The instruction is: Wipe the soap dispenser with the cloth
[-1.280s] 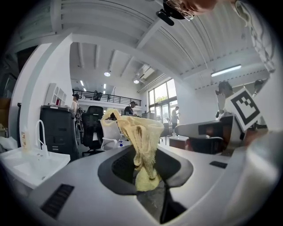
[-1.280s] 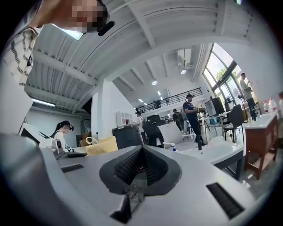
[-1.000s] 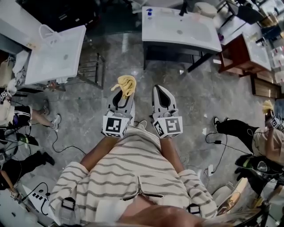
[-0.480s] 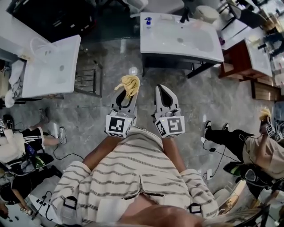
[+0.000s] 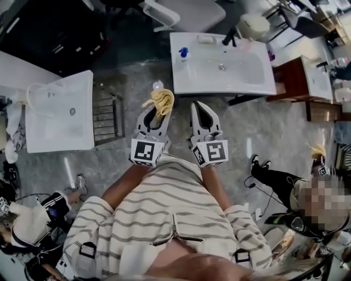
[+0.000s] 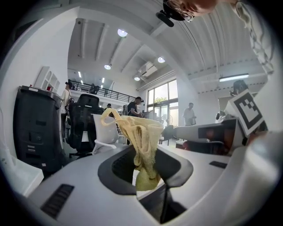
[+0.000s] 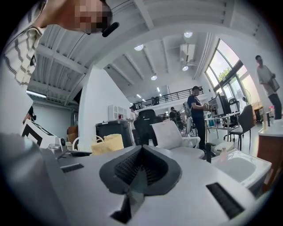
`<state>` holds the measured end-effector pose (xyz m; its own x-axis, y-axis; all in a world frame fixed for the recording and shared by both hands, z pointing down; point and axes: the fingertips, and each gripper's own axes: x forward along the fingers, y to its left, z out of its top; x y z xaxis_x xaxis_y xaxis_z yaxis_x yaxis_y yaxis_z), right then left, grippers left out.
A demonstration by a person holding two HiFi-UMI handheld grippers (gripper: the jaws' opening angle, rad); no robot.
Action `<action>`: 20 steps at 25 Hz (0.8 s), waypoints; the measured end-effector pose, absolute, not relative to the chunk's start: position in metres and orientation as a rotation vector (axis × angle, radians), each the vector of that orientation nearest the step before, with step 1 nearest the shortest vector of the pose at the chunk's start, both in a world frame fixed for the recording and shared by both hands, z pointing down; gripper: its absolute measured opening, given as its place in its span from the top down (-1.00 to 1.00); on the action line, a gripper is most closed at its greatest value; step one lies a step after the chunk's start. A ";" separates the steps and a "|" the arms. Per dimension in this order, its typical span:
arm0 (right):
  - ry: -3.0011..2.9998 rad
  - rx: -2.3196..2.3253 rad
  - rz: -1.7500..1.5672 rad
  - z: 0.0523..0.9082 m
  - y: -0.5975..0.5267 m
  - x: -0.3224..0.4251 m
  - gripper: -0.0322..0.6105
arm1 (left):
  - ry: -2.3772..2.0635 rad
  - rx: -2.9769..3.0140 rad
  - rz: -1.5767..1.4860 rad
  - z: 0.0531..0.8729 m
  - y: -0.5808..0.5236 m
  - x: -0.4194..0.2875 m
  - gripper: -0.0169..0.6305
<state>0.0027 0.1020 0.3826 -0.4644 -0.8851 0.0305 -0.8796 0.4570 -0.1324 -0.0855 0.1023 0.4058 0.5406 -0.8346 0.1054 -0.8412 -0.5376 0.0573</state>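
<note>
Left gripper: the left gripper [image 5: 154, 112], at the centre of the head view, is gripping the crumpled yellow fabric cloth [image 5: 160, 100]; its jaws are closing on the lower end only, and the rest is standing up loose above them.
Right gripper: the right gripper [image 5: 199, 107] is pointing the same way just beside the left gripper, with its jaws together and nothing between them.
Soap dispenser: the small blue-topped bottle [image 5: 184, 52] is probably the soap dispenser, though it is too small to be sure. It is standing at the back left corner of the white rectangular ceramic sink basin [image 5: 247, 77], in the upper middle of the frame, well apart from the cloth.
Progress: judging from this, wiping is not yet beginning.
Risk: the grip is taking only a small end, so the cloth may slip out when it is rubbing. The bottle looks light, and pushing it with nothing to steady it may tip it over.
Around: a second white sink [image 5: 60, 118] and a metal wire rack [image 5: 107, 112] are at the left, a white office chair [image 5: 189, 13] at the top, a brown wooden cabinet [image 5: 293, 74] at the right.
In the way: a small white round object [image 5: 158, 85] is lying on the grey stone floor [image 5: 241, 126] just ahead of the cloth. The black faucet [image 5: 229, 37] is standing along the basin's back edge, well to the right of the bottle.
</note>
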 end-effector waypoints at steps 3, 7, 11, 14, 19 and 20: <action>2.620 -1.648 -0.215 0.378 0.066 0.002 0.90 | -1.414 2.681 0.094 0.402 0.064 -0.086 0.61; 2.613 -1.694 -0.221 0.380 0.034 -0.001 0.90 | -1.377 2.688 0.103 0.407 0.027 -0.092 0.61; 2.607 -1.726 -0.261 0.390 0.012 -0.001 0.90 | -1.351 2.679 0.119 0.417 0.004 -0.093 0.61; 2.622 -1.732 -0.288 0.397 -0.001 -0.002 0.90 | -1.335 2.669 0.141 0.424 -0.008 -0.092 0.61; 2.635 -1.726 -0.339 0.411 -0.029 0.001 0.90 | -1.346 2.636 0.171 0.437 -0.032 -0.087 0.61; 2.638 -1.724 -0.349 0.415 -0.034 0.003 0.90 | -1.352 2.632 0.179 0.439 -0.035 -0.085 0.61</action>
